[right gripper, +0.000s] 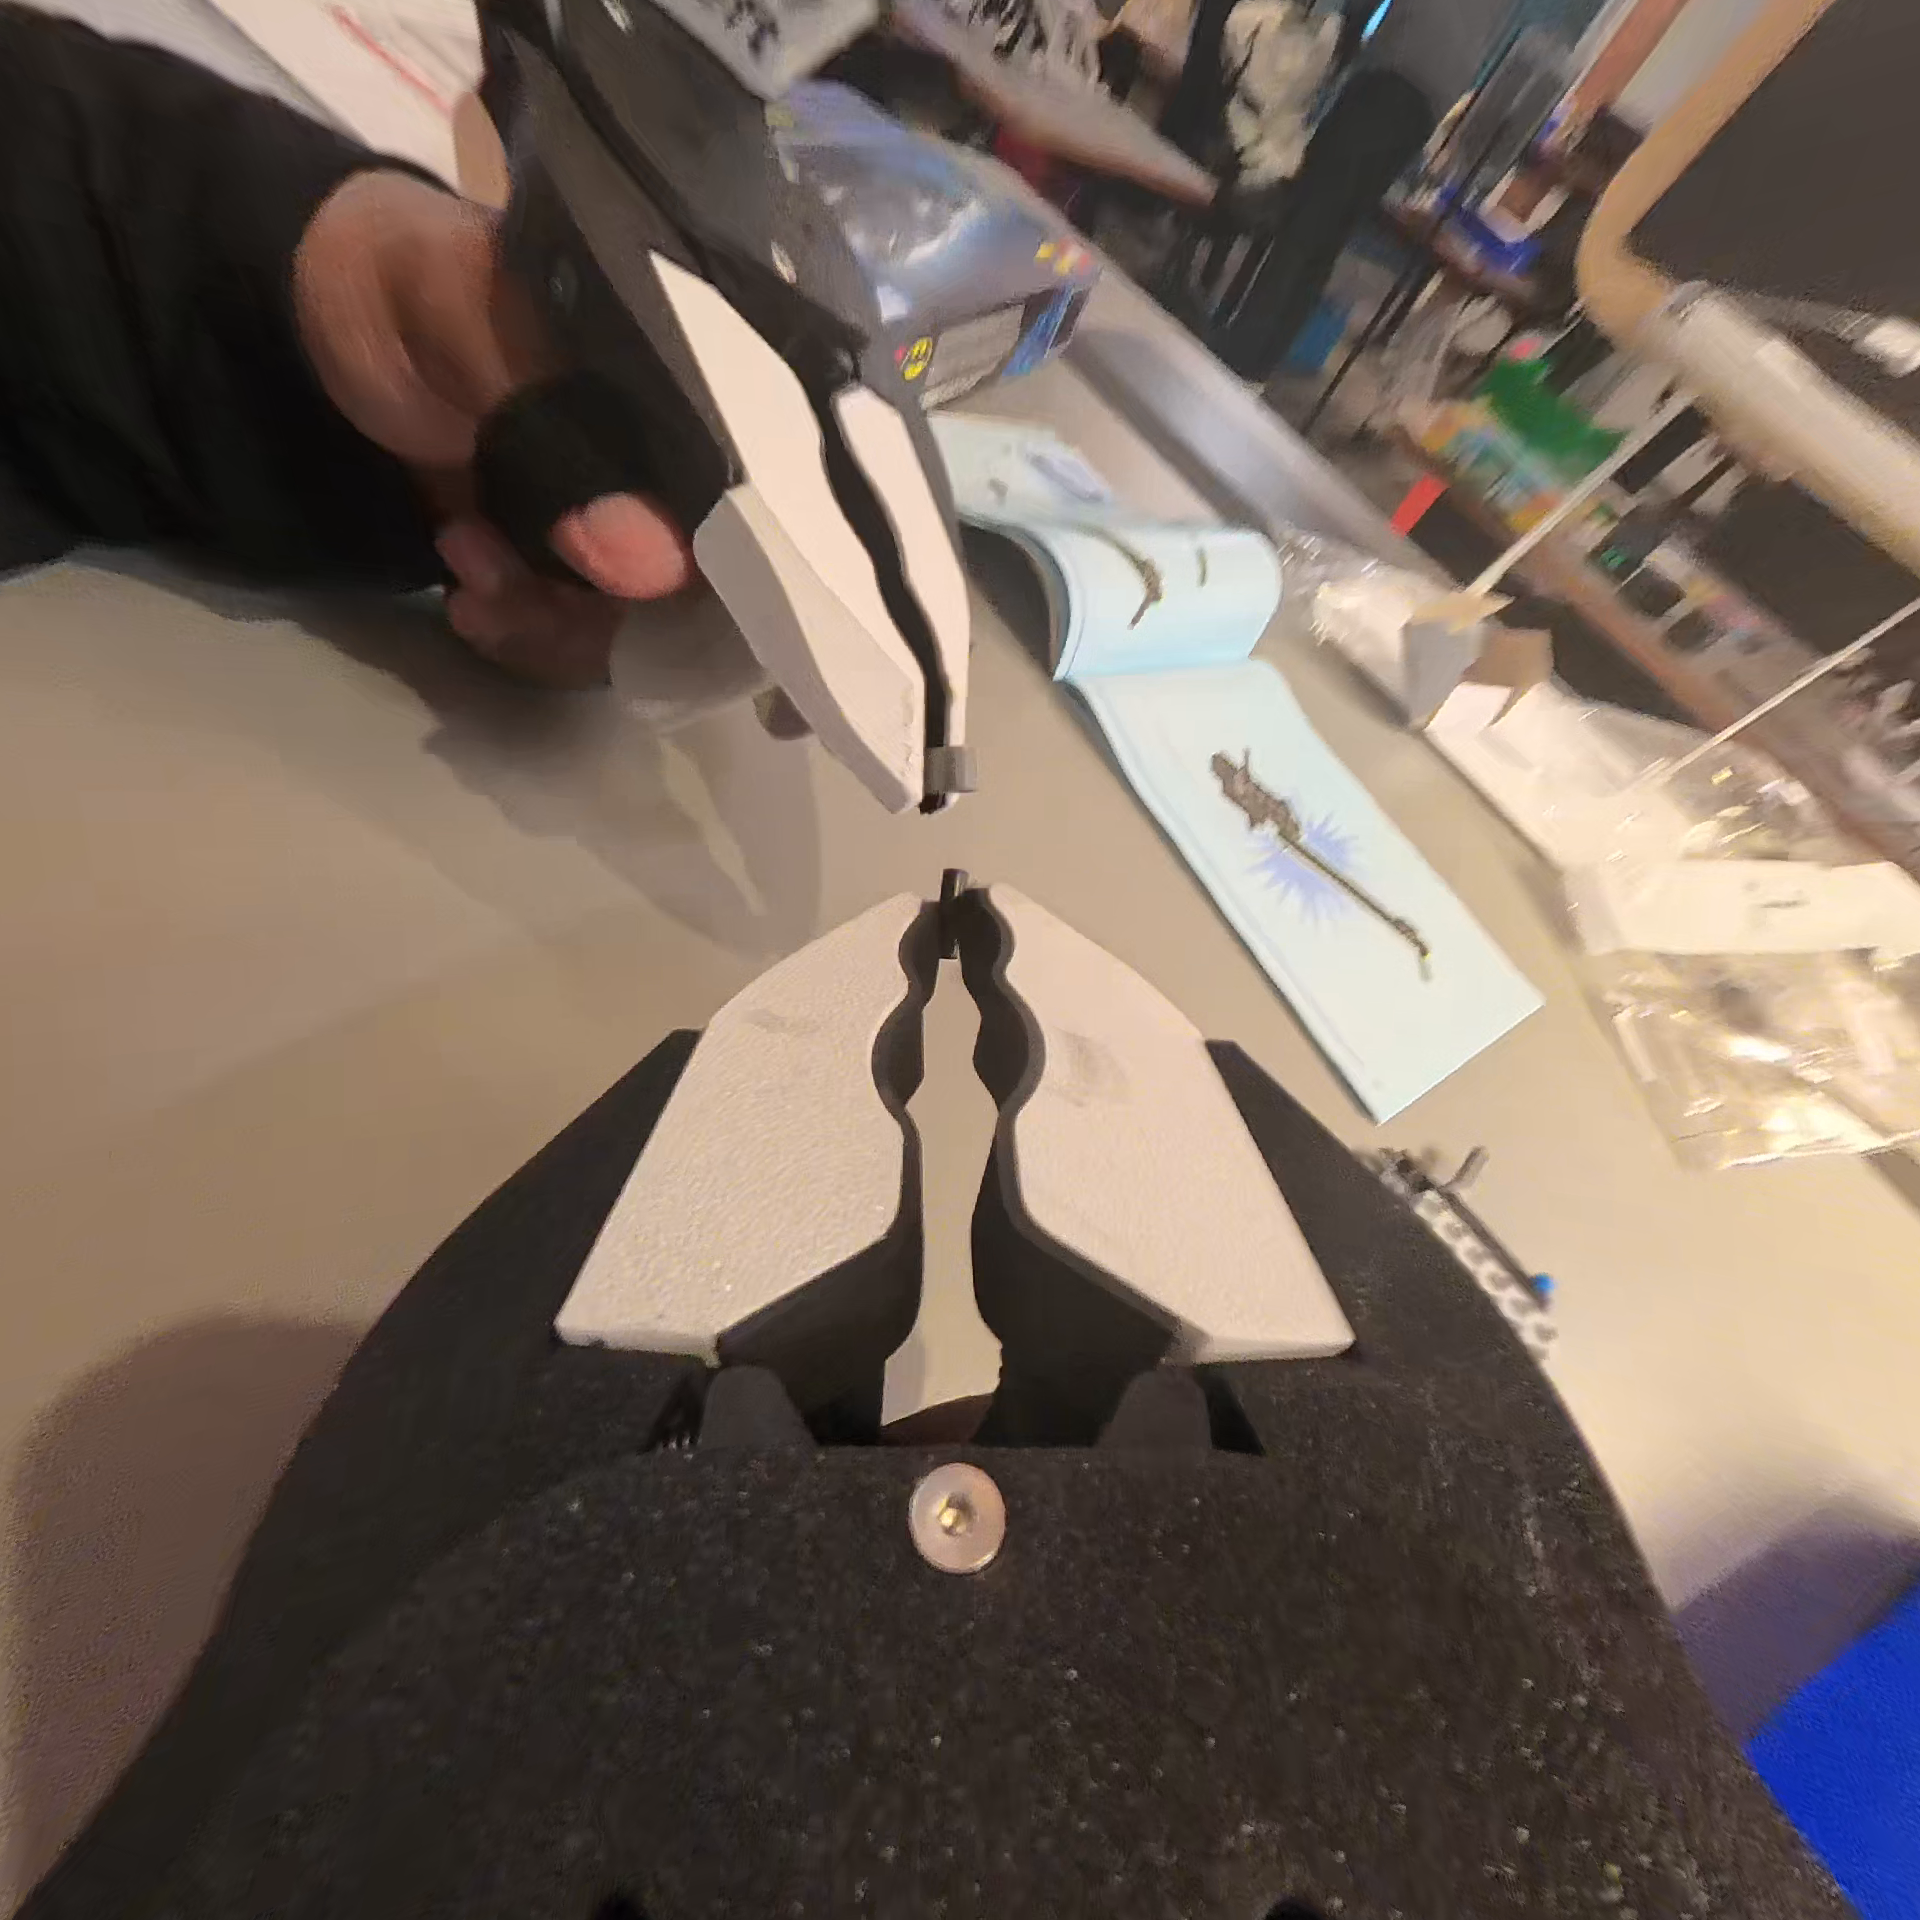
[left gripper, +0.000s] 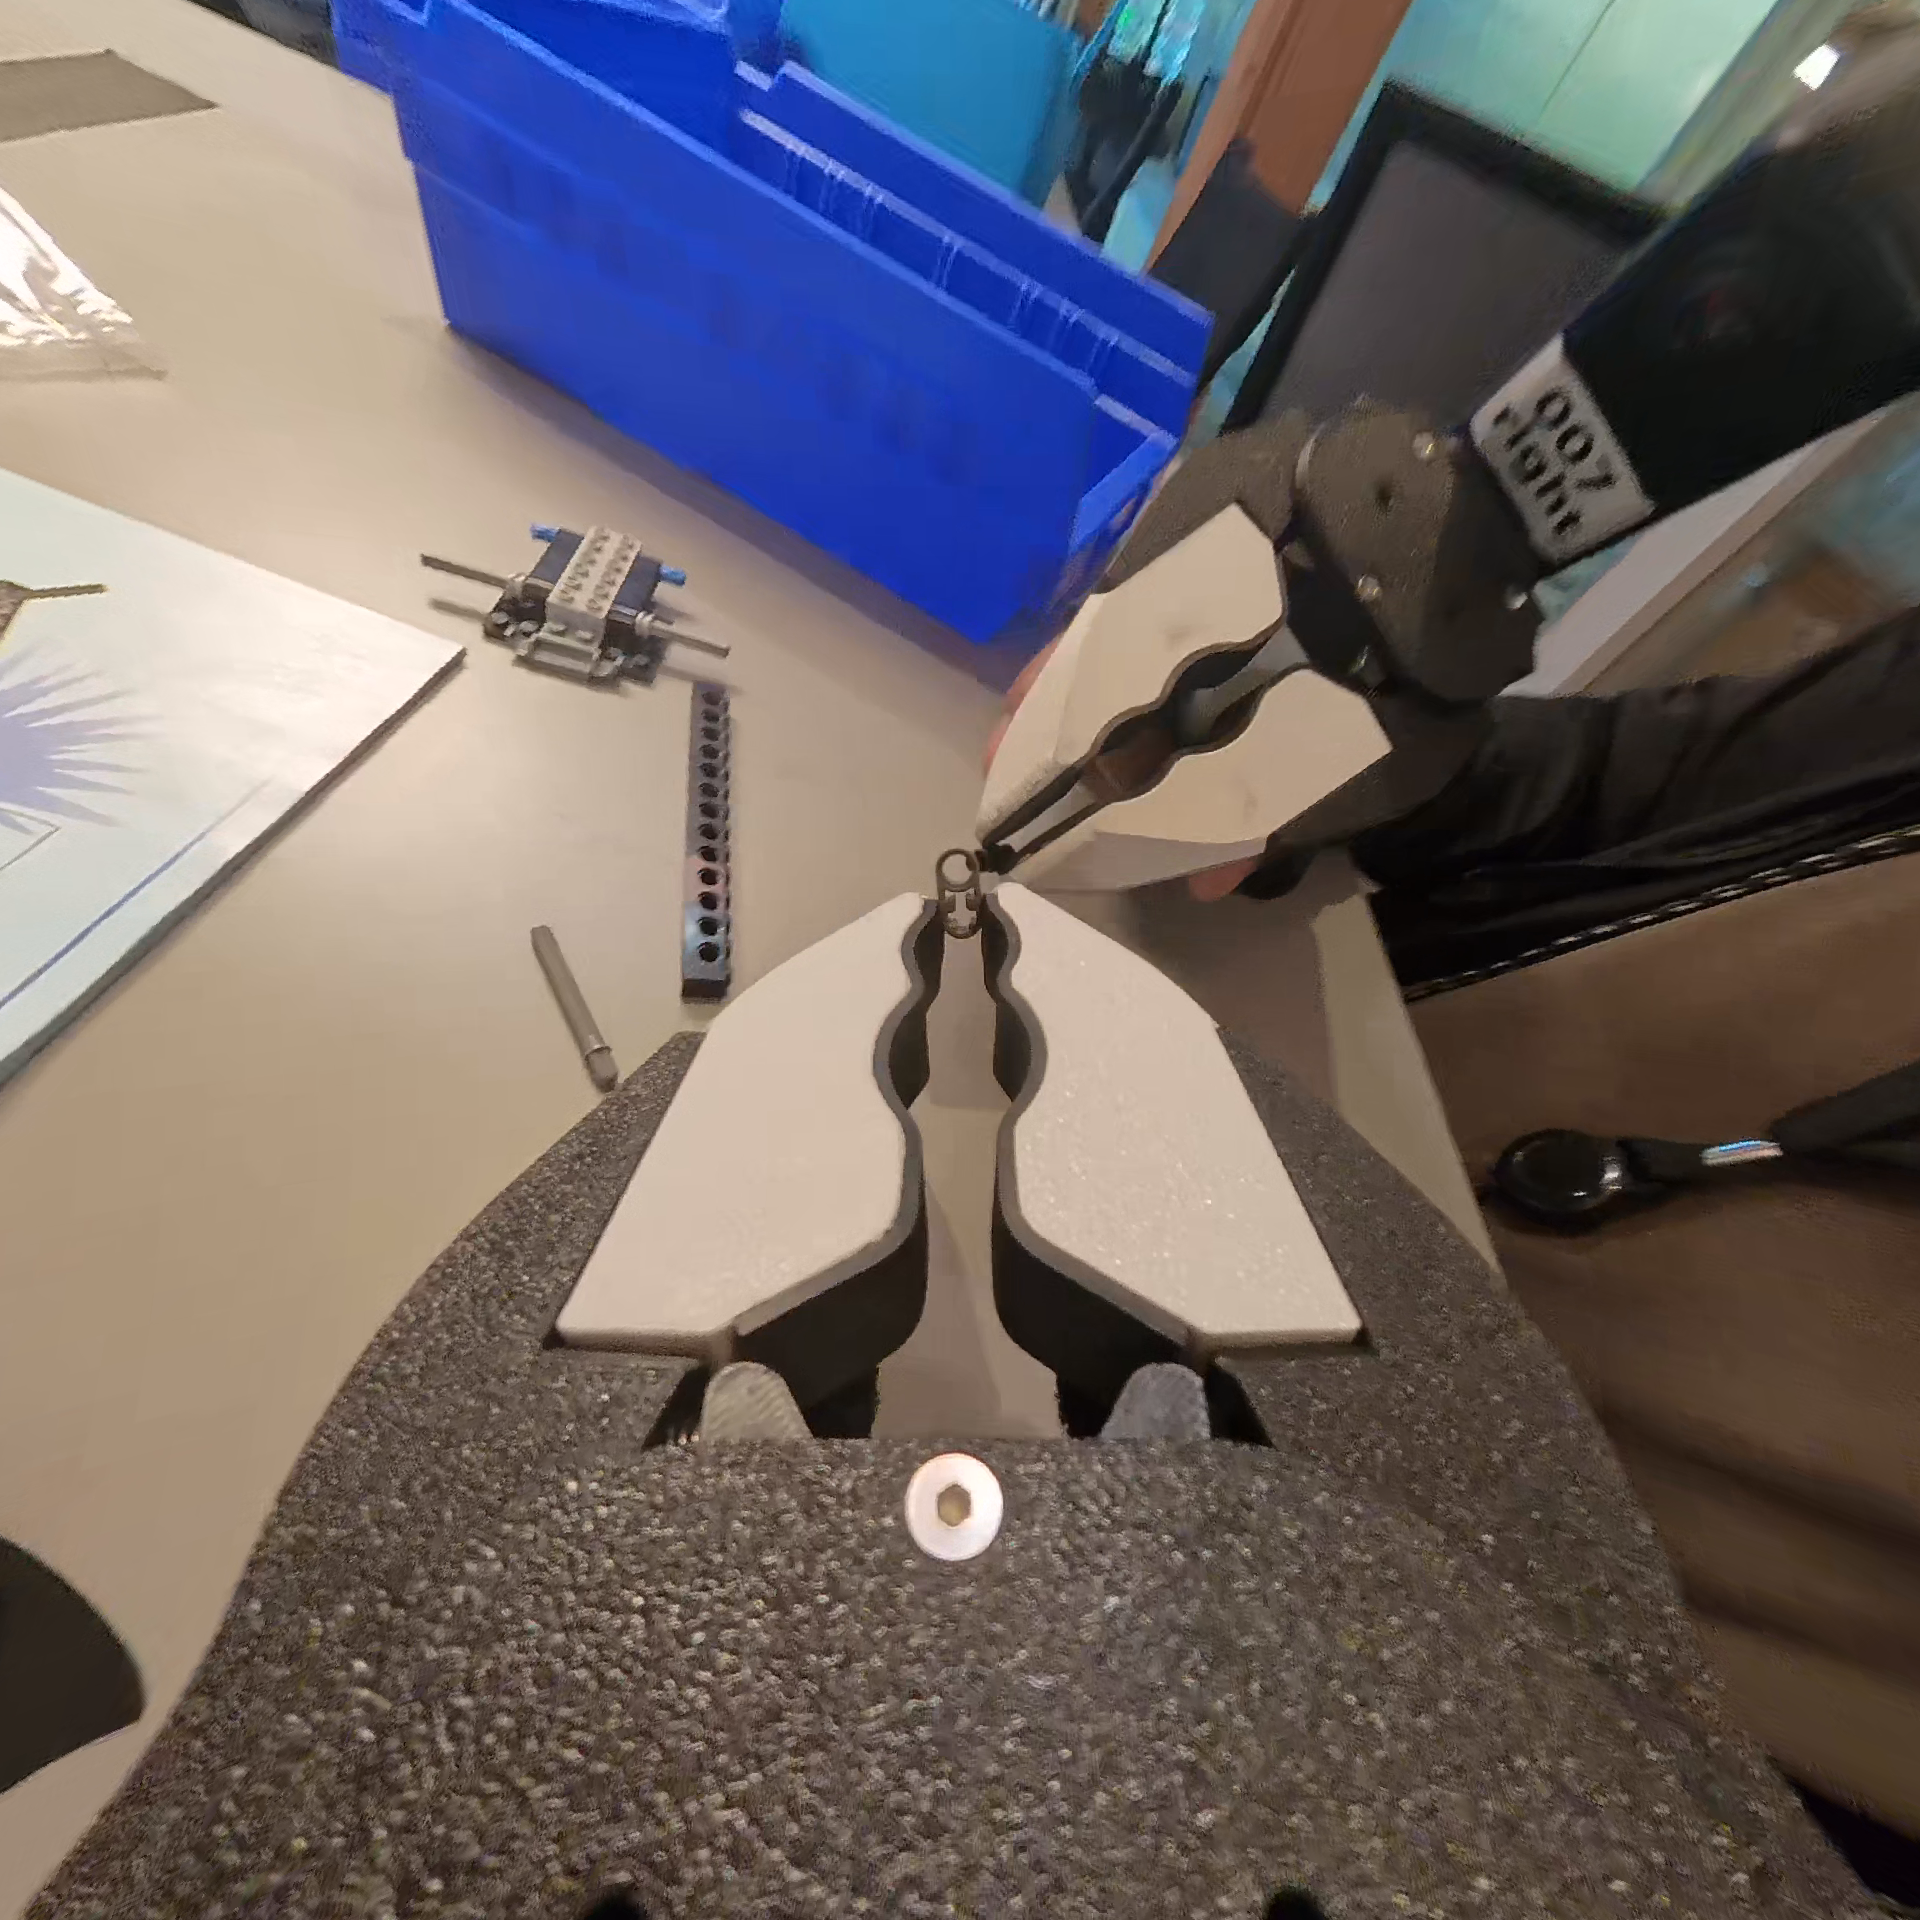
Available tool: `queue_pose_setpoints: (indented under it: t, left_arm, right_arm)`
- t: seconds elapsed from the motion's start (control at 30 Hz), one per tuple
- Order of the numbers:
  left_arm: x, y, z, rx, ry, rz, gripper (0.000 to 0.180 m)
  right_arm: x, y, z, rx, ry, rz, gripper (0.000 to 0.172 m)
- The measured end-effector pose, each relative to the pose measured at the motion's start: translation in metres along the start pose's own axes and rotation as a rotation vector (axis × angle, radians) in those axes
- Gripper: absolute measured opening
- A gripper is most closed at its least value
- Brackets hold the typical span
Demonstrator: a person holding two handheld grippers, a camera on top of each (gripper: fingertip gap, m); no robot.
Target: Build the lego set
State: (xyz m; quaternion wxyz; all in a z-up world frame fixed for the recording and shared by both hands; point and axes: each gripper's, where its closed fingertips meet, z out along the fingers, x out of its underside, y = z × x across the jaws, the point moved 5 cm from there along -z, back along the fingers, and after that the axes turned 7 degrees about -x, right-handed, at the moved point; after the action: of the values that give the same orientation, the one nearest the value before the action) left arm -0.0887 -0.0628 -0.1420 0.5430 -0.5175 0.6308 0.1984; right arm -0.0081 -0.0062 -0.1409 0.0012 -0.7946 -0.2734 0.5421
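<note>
My left gripper (left gripper: 961,912) is shut on a small dark grey connector (left gripper: 958,881) with a round hole that sticks out past the fingertips. It is held above the tan table (left gripper: 260,1195). My right gripper (right gripper: 954,906) is shut on a small black pin (right gripper: 951,914). In the left wrist view the right gripper (left gripper: 1000,847) comes in from the upper right, and its pin (left gripper: 1004,858) is right beside the connector's hole. In the right wrist view the left gripper (right gripper: 935,784) hangs just ahead with the grey connector (right gripper: 952,767), a small gap from the pin.
A black beam with holes (left gripper: 709,831), a grey axle (left gripper: 574,1008) and a small grey and black assembly (left gripper: 582,608) lie on the table. A blue bin (left gripper: 790,312) stands behind. An open light blue booklet (right gripper: 1320,883) and clear plastic bags (right gripper: 1745,987) lie nearby. Left and right tips are no more than a few centimetres apart. From the left gripper's tips to the grey axle (left gripper: 574,1008) is close to 9 cm.
</note>
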Motion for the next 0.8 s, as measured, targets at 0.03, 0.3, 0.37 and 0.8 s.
queue_pose_setpoints:
  t: [0.03,0.3,0.37,0.8]
  left_arm:
    - [-0.001,-0.001,-0.002,0.030,-0.020,-0.020,0.007]
    - [-0.007,-0.016,-0.006,0.253,-0.119,-0.088,0.007]
    - [-0.007,-0.018,-0.005,0.274,-0.120,-0.091,0.007]
    - [-0.005,-0.020,-0.002,0.260,-0.090,-0.063,0.007]
  right_arm:
    - [-0.004,0.001,-0.002,0.027,-0.024,-0.028,0.004]
    - [-0.022,0.015,-0.011,0.123,-0.121,-0.170,0.004]
    - [-0.023,0.017,-0.010,0.117,-0.126,-0.169,0.004]
    - [-0.022,0.014,-0.014,0.080,-0.151,-0.113,0.004]
